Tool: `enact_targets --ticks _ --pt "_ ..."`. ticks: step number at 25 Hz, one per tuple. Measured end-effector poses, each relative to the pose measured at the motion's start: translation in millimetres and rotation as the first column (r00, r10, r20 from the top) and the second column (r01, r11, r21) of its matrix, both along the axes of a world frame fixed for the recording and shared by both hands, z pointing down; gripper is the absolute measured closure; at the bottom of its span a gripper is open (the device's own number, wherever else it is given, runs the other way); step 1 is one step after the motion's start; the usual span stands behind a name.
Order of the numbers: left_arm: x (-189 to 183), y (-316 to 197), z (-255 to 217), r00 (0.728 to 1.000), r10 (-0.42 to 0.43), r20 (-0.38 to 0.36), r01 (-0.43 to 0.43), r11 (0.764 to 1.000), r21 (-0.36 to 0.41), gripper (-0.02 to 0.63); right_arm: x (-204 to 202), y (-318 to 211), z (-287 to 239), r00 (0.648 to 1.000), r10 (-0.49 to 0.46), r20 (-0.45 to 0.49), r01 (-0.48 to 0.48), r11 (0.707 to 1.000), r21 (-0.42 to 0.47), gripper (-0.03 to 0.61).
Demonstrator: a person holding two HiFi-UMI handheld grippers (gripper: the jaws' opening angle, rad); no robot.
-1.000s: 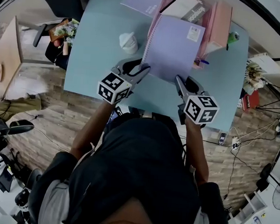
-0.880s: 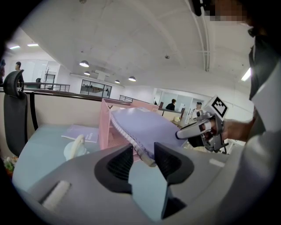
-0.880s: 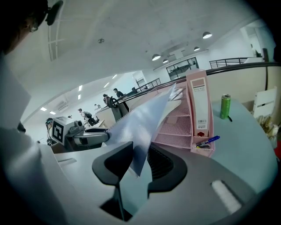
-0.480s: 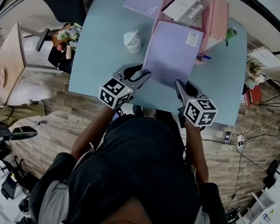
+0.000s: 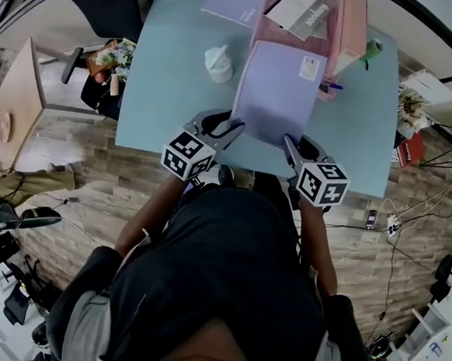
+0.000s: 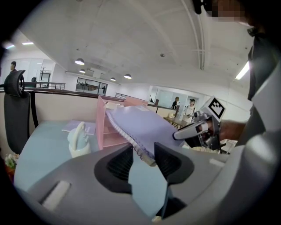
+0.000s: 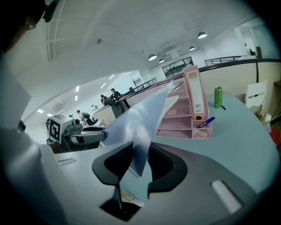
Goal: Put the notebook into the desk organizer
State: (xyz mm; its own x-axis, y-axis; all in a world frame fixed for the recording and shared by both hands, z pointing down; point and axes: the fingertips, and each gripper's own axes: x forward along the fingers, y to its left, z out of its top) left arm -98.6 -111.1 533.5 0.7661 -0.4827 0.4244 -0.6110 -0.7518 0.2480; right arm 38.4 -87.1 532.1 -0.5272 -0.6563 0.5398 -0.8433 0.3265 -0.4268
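Now both tools are closed narrowly on the near corners of the lilac notebook (image 5: 278,90). The left gripper (image 5: 232,128) pinches the spiral-bound corner and the right gripper (image 5: 289,142) pinches the opposite cover corner, holding it clear of the light-blue table (image 5: 170,94). Its long axis runs away from the person, spiral on the left and far edge raised at the front of the pink desk organizer (image 5: 351,30). A white bottle (image 5: 217,64) stands just left of it, and a blue pen (image 5: 331,87) sits by the organizer's right front.
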Motion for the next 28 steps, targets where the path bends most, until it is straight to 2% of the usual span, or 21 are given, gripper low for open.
enact_targets --ticks 5,13,16,21,28 --pt "-4.6 11.6 2.7 1.0 0.01 0.005 -0.01 1.0 0.005 0.41 -4.7 12.6 6.3 1.0 0.002 0.011 -0.002 1.0 -0.012 0.474" --pt "-5.3 34.0 11.9 0.999 -0.006 -0.04 0.005 1.0 -0.029 0.41 -3.7 28.7 14.8 1.0 -0.024 -0.013 0.023 0.998 -0.052 0.474" --pt "-10.9 36.7 18.5 1.0 0.003 -0.025 -0.005 0.999 -0.048 0.41 -9.6 34.6 21.5 1.0 -0.011 0.007 0.011 0.998 -0.069 0.474" --pt "-0.6 33.0 21.0 0.999 -0.014 -0.045 0.011 0.999 -0.051 0.41 -0.1 30.5 22.5 1.0 -0.022 -0.01 0.021 0.997 -0.08 0.474" --pt "0.1 30.7 32.3 1.0 -0.009 -0.015 0.008 0.997 -0.081 0.41 0.9 28.3 38.0 0.999 -0.018 0.035 0.023 0.992 -0.127 0.474"
